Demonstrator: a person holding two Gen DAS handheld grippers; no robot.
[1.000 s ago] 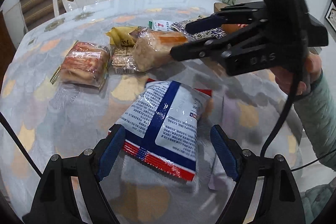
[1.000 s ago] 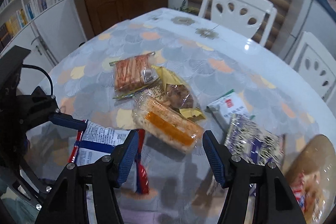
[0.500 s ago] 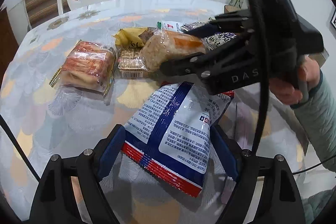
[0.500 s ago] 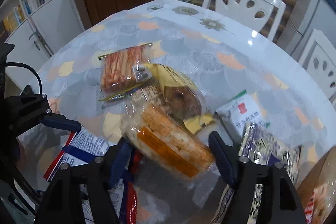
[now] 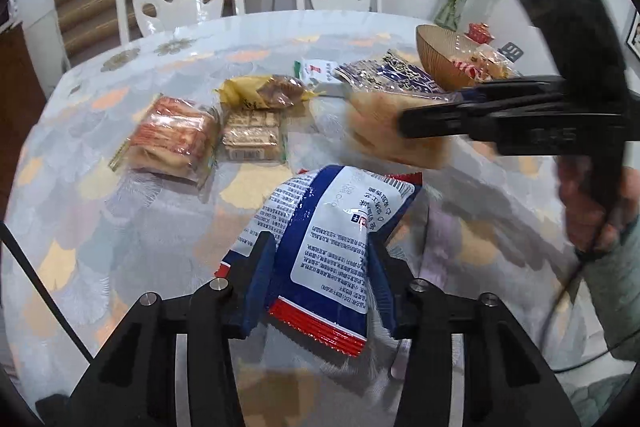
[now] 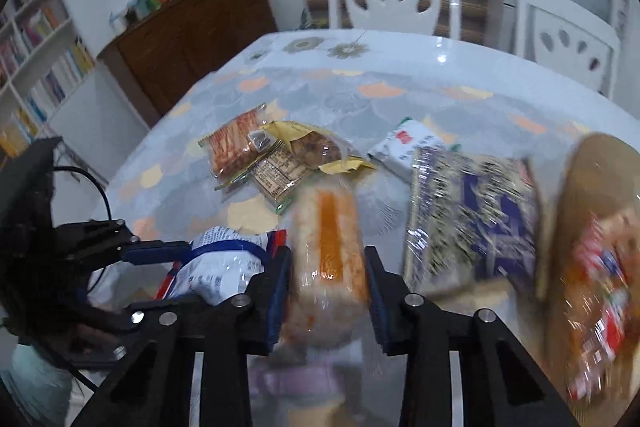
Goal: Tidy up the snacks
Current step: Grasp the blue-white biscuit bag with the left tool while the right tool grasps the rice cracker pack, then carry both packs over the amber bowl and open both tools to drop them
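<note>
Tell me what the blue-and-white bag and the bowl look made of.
Blue-and-white bag: thin glossy plastic film, judging by its creases and glare where the left claw pinches it. Bowl: amber and ribbed, seemingly translucent, so glass or clear plastic; I cannot tell which.

Surface (image 5: 120,227): grey-white scale pattern w/ orange & yellow patches. Bag (image 5: 328,247): white, blue band, red edge. Cracker pack (image 6: 328,247): clear w/ orange stripe. Bowl (image 5: 440,55): amber.

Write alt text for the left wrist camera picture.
The left gripper pinches a blue-and-white snack bag above a patterned table. At right, the right gripper holds a clear-wrapped pastry; more snacks lie behind.
</note>
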